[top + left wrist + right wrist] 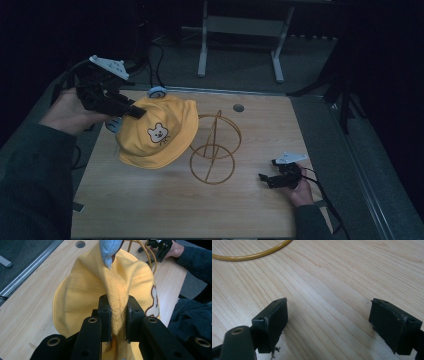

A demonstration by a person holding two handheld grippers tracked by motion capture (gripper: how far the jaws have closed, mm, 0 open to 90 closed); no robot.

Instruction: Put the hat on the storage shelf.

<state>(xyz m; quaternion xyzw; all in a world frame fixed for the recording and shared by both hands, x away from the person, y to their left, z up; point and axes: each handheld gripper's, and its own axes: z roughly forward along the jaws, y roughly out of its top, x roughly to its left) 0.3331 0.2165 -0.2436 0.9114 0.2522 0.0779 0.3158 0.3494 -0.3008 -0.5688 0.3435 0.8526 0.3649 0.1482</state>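
A yellow bucket hat (157,131) with a bear patch and light blue ears hangs above the left half of the wooden table (150,210). My left gripper (134,111) is shut on a fold of the hat's crown (117,312), pads pinching the fabric from both sides. A gold wire stand (215,147) with two rings and a centre post sits just right of the hat. My right gripper (264,178) rests low at the table's right front, open, with bare wood between its fingers (272,322). A stretch of the stand's base ring (249,255) lies ahead of it.
A cable hole (238,107) is set in the table's far edge. Grey floor and a white desk frame (240,40) lie beyond the table. A metal rail (370,200) runs along the right side.
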